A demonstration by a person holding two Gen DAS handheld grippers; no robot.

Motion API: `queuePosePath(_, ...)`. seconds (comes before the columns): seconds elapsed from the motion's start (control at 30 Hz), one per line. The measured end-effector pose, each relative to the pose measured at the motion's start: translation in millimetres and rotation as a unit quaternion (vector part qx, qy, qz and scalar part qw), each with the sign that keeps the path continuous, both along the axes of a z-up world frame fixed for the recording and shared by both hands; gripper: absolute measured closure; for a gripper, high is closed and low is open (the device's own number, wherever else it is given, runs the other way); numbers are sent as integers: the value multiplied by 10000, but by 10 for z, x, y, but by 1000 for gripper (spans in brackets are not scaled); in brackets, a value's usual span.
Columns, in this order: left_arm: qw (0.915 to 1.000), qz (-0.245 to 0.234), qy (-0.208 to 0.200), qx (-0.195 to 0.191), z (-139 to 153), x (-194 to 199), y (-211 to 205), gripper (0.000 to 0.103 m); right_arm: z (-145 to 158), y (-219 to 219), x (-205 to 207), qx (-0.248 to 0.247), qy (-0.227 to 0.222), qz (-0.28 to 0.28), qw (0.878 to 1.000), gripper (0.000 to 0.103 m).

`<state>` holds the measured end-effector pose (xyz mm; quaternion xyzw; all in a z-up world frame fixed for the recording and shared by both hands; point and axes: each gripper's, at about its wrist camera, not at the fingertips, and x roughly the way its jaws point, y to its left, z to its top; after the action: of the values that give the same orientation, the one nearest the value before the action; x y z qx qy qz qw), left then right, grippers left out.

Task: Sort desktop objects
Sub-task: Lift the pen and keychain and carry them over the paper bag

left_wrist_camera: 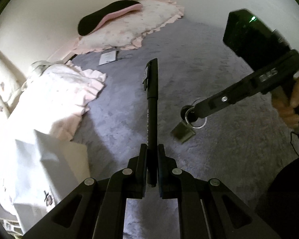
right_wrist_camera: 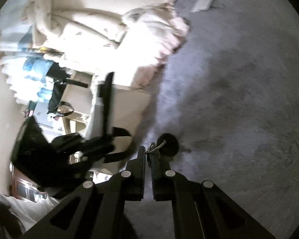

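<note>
We see a grey carpet [left_wrist_camera: 219, 159] under both tools, with pale pink bedding [left_wrist_camera: 55, 99] at its left edge and a frilled pillow [left_wrist_camera: 129, 29] further away. A white box [left_wrist_camera: 55, 163] stands beside the bedding. A hand [left_wrist_camera: 295, 103] holds the right gripper [left_wrist_camera: 191, 112], whose tongs are together on a key ring [left_wrist_camera: 201, 122]; a brass padlock [left_wrist_camera: 183, 133] hangs from it above the carpet. The left gripper [left_wrist_camera: 151, 155] is clamped on a black pen [left_wrist_camera: 151, 91], which points away from it. The pen carries a small label and some writing, but we cannot read them.
</note>
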<state>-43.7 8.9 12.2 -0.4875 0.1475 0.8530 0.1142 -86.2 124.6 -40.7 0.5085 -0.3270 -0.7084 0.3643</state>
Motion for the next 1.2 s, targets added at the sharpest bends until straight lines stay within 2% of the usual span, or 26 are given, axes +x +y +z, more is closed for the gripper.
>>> queuePosePath(0.23, 9995, 95, 276, -109, 366, 243, -54, 94, 581, -228, 128, -25, 409, 222, 9989, 99)
queuePosePath(0.5, 9966, 344, 724, -199, 858, 649, -248, 94, 1047, -498, 281, -79, 639, 437, 9970, 99)
queuePosePath(0.7, 9939, 536, 918, -302, 1078, 915, -472, 94, 1437, -850, 396, -154, 869, 674, 9938, 99)
queuePosePath(1.0, 9879, 1221, 882, -376, 1103, 1222, -1203, 94, 1774, -1621, 264, -344, 934, 1175, 9881, 99)
queuePosePath(1.2, 9797, 1915, 555, -198, 804, 1247, -1822, 94, 1859, -2366, 76, 255, 1117, 1657, 9795, 99)
